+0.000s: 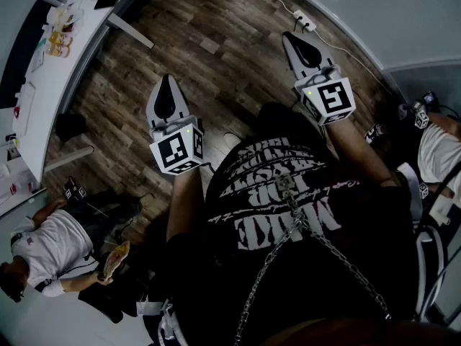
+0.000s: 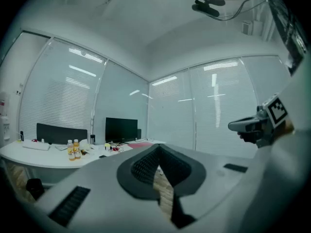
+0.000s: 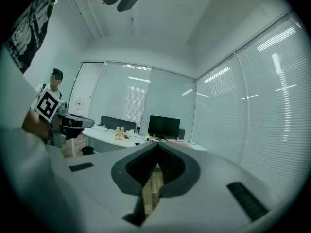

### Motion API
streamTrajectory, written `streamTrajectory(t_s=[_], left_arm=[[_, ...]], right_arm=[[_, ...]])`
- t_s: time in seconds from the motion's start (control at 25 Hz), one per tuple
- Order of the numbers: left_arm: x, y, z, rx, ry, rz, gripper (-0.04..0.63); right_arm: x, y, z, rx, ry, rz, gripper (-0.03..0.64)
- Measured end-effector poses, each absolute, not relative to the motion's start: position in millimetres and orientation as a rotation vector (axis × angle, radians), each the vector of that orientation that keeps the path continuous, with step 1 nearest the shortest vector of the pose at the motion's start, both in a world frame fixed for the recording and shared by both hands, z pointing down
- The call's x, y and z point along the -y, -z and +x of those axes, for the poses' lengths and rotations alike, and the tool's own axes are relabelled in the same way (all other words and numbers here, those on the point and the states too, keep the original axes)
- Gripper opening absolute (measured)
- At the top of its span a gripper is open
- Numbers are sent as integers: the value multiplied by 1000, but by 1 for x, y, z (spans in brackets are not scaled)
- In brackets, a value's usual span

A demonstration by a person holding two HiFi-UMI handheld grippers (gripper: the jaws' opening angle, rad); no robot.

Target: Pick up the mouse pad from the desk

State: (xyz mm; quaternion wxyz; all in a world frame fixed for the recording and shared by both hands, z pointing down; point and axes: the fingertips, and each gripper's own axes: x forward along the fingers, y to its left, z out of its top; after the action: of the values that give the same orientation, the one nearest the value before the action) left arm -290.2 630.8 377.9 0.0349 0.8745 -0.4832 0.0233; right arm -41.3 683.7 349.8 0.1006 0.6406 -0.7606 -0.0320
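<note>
Floorboards are showing beneath both tools, because the person in the black printed shirt is standing well apart from the white table and holding the pair out in front over bare wood. The left tool is pointing roughly level with its jaws pressed together, and nothing is sitting between them; only a sliver of floor is peeking through the slot behind the ribbed pads. The right tool is reaching a little further forward, tipping very slightly downward, and its jaws are likewise squeezed together on nothing. Across the room the table is carrying a dark monitor, two orange drink bottles and some small clutter. Just beside the monitor, toward the window blinds, a flat reddish patch is lying on the tabletop; from this far off it is looking like the mouse pad, though I am not able to say so for certain. Neither tool is touching it or coming near it. A power strip is lying on the floor ahead of the right tool. Another person in a white shirt is sitting low at the left, and someone else is showing at the right edge.
</note>
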Motion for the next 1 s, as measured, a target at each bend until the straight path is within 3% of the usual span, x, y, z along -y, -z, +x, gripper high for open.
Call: streamTrajectory(t_s=[0.32,1.0], left_arm=[[-586,-406,-263,1449,-110,2656,6],[-479,-364,-123,1463,-22,2664,6]], right_arm=[[-653,-376,-17,2247,63,1865,-6],[-540,-357,106,2364,39,1832,-6]])
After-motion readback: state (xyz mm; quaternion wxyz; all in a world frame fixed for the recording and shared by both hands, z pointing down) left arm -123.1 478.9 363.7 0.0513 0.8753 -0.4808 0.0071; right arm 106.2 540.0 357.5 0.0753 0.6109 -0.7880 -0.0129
